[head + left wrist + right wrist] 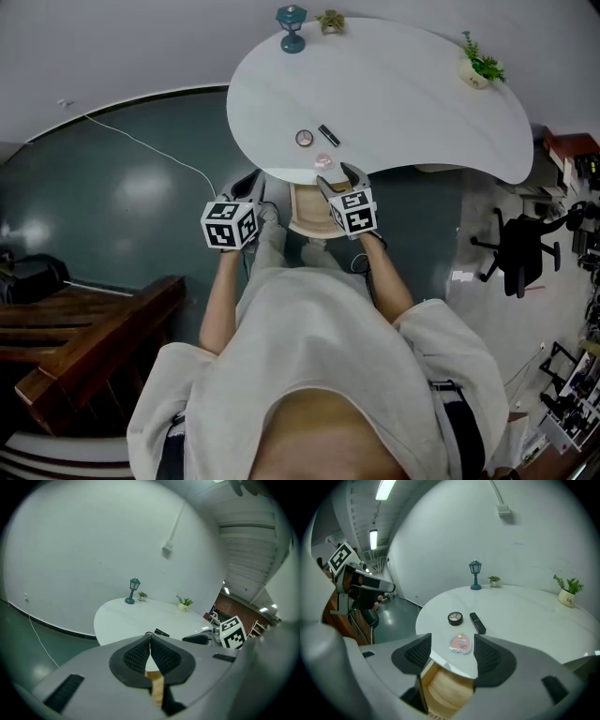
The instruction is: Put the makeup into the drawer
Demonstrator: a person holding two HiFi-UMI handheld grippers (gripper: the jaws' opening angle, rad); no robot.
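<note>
Three makeup items lie near the front edge of the white table [422,103]: a round eyeshadow compact [304,138], a black lipstick tube [328,134] and a pink compact [324,161]. Below that edge a wooden drawer [309,214] stands pulled out. My right gripper [339,178] is open just in front of the table edge, above the drawer. In the right gripper view the pink compact [460,644] shows between the open jaws but lies beyond them, untouched. My left gripper [251,185] hangs left of the drawer with its pads [140,654] pressed together and nothing held.
A teal lamp [292,26] and a small plant [330,21] stand at the table's far edge, and a potted plant [478,66] at its right. An office chair [520,248] is on the right, a wooden bench [84,347] lower left, and a white cable [141,145] on the floor.
</note>
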